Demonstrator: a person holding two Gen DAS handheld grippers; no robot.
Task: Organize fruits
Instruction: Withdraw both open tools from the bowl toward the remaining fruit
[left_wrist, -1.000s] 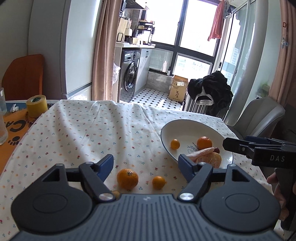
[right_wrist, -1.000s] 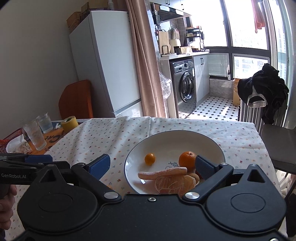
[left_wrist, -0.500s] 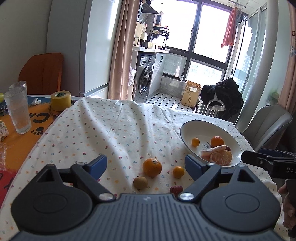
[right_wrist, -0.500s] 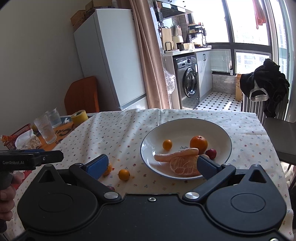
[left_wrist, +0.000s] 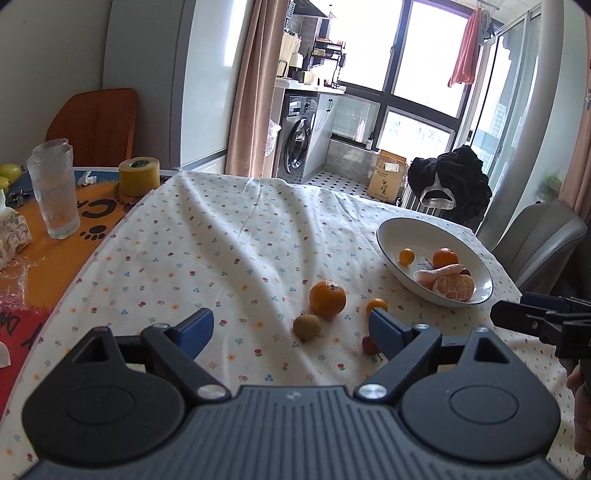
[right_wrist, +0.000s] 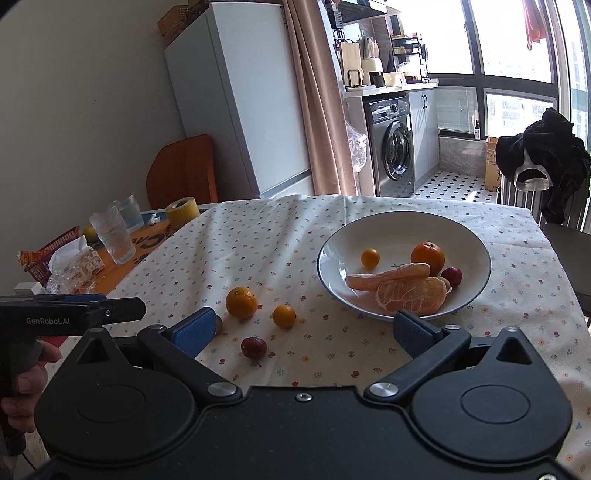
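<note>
On the flowered tablecloth lie an orange mandarin (left_wrist: 327, 298) (right_wrist: 241, 302), a small kumquat (left_wrist: 376, 305) (right_wrist: 284, 316), a brownish round fruit (left_wrist: 306, 326) and a small red fruit (left_wrist: 369, 345) (right_wrist: 253, 347). A white plate (left_wrist: 391, 229) (right_wrist: 406, 221) to their right holds a peeled mandarin (right_wrist: 410, 296), peel, an orange, a kumquat and a red fruit. My left gripper (left_wrist: 291, 328) hangs open just short of the loose fruits. My right gripper (right_wrist: 304, 330) is open too, nothing between its fingers, in front of the plate.
At the table's left stand two glasses (left_wrist: 55, 192), a roll of yellow tape (left_wrist: 139, 176), a tissue pack and a red basket (right_wrist: 48, 254). A grey chair (left_wrist: 539, 240) is beyond the plate. A wooden chair (right_wrist: 181, 170) is at the far left.
Both grippers have pulled back and risen from the table, so the loose fruits and the table's left side have come into view. Both stay open.
</note>
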